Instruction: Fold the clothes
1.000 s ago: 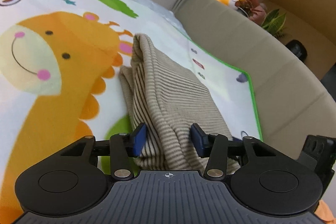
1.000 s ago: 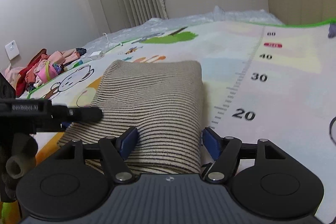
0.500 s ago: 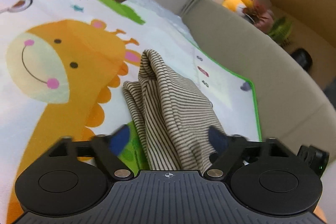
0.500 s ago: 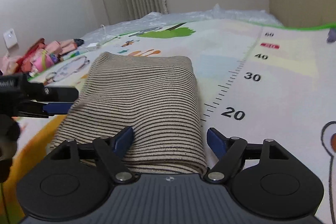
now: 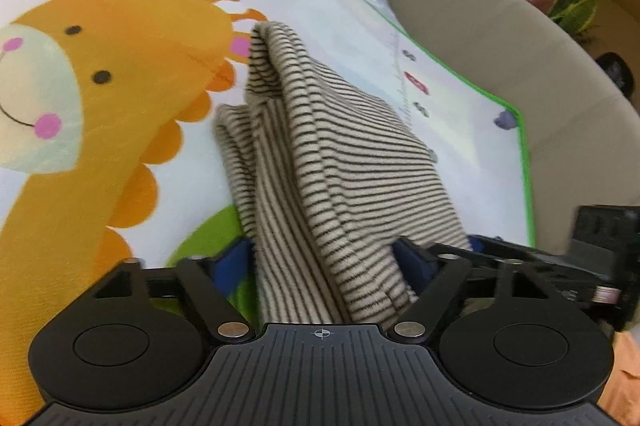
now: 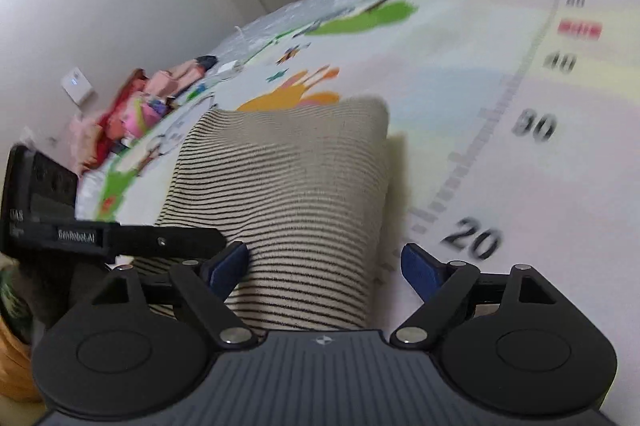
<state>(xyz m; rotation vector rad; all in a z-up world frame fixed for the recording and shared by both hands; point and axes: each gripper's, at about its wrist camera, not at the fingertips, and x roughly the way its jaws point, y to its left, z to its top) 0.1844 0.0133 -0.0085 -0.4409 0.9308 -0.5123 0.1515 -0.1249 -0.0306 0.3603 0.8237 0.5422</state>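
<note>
Left wrist view: my left claw gapes around the soft, limp striped garment; I'd pinch its near folded edge.

black hand-held gripper, blue pads, silver screws, blurry white lettering.

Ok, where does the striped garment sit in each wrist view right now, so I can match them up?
Left wrist: the striped garment runs from upper centre down between the left gripper fingers.
Right wrist: the same garment fills centre-left, reaching down between the right gripper fingers.
Shared landmark: the orange giraffe print on the play mat, peeking out just beyond the garment's far edge in the right view.
</note>
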